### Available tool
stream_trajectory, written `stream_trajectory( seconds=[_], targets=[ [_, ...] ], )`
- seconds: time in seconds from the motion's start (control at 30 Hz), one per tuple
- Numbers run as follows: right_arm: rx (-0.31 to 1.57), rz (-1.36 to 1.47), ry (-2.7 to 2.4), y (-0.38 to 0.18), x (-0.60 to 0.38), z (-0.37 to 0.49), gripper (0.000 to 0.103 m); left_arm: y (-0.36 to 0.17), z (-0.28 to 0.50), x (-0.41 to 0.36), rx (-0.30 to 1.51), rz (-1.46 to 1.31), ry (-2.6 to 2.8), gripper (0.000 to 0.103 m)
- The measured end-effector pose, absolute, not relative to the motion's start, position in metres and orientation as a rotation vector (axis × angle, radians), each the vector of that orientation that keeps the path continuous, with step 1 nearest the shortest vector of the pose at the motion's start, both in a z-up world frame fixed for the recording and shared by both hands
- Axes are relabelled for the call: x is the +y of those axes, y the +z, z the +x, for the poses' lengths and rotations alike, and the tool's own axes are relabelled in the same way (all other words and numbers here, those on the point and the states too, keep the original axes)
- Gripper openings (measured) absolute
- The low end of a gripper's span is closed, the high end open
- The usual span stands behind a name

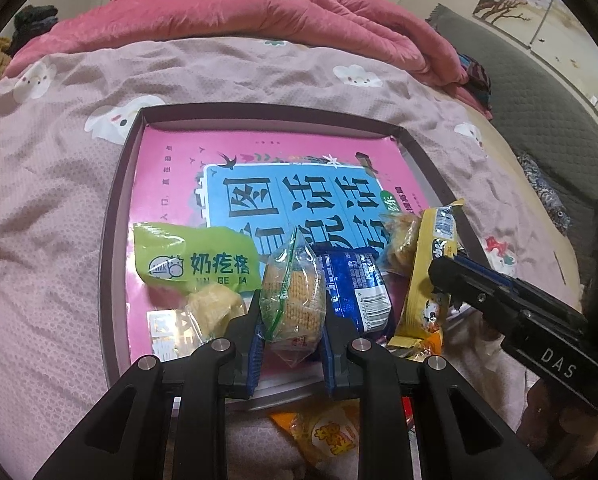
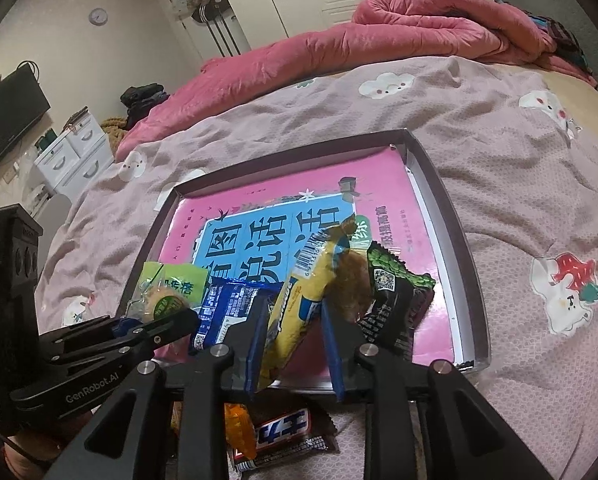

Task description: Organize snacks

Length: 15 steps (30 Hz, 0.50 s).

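- Left tongs (image 1: 293, 316): clamped on clear biscuit packet (image 1: 293, 296); light, crushable, grip its edges.
- Right tongs (image 2: 295, 328): slightly parted around yellow packet (image 2: 299, 304); slippery film.

Right gripper (image 2: 293, 334) hangs over the near edge of the tray (image 2: 465, 264) on the bed (image 2: 499, 120), with a yellow snack pack (image 2: 299, 312) between its blue pads. Next to that: a blue packet (image 2: 223, 308), a green pouch (image 2: 179, 284), a black-and-green bag (image 2: 391, 300). Left gripper (image 2: 155, 326) pokes in from the left.
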State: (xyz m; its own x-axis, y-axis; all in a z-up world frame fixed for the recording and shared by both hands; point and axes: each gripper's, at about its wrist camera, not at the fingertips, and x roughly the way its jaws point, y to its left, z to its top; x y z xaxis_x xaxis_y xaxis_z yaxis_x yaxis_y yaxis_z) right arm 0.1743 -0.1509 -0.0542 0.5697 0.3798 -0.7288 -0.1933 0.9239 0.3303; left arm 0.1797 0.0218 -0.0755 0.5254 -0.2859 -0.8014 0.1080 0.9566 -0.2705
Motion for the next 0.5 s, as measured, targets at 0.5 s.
stream_trajectory(
  seconds=[0.5],
  targets=[
    [0.867,0.255,0.280,-0.047,-0.167,0.172,0.032,-0.074,0.177,0.022,1.000,-0.201,-0.247,0.033]
  ],
)
